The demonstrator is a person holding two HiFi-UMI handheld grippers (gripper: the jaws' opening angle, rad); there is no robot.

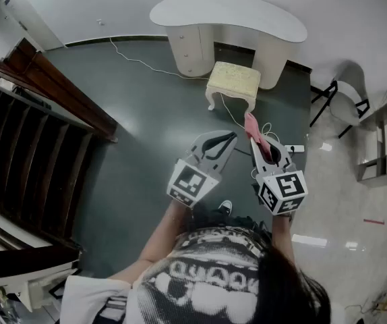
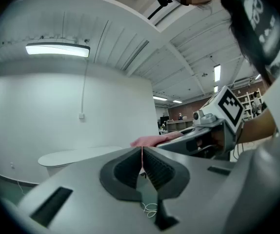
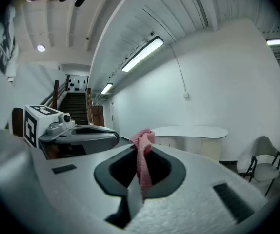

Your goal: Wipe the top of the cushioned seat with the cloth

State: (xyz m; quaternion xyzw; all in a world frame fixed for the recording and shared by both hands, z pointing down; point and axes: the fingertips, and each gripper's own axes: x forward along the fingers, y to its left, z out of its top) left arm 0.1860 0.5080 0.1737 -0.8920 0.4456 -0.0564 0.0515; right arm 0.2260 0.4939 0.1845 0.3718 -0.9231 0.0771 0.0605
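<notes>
The cushioned seat [image 1: 234,79] is a small cream stool with a pale yellow top, standing on the dark floor in front of the white desk [image 1: 228,19]. My right gripper [image 1: 253,135] is shut on a pink cloth [image 1: 254,131], which sticks up between its jaws [image 3: 143,145]. It hangs in the air well short of the stool. My left gripper [image 1: 230,138] is held beside it with jaws shut and nothing in them [image 2: 142,152]. The pink cloth [image 2: 152,140] shows past the left gripper's tips.
A wooden staircase [image 1: 25,140] fills the left. A white cable [image 1: 139,63] runs over the floor to the desk, and a power strip [image 1: 294,148] lies near the right gripper. A folding chair [image 1: 345,103] stands at right by pale tiles.
</notes>
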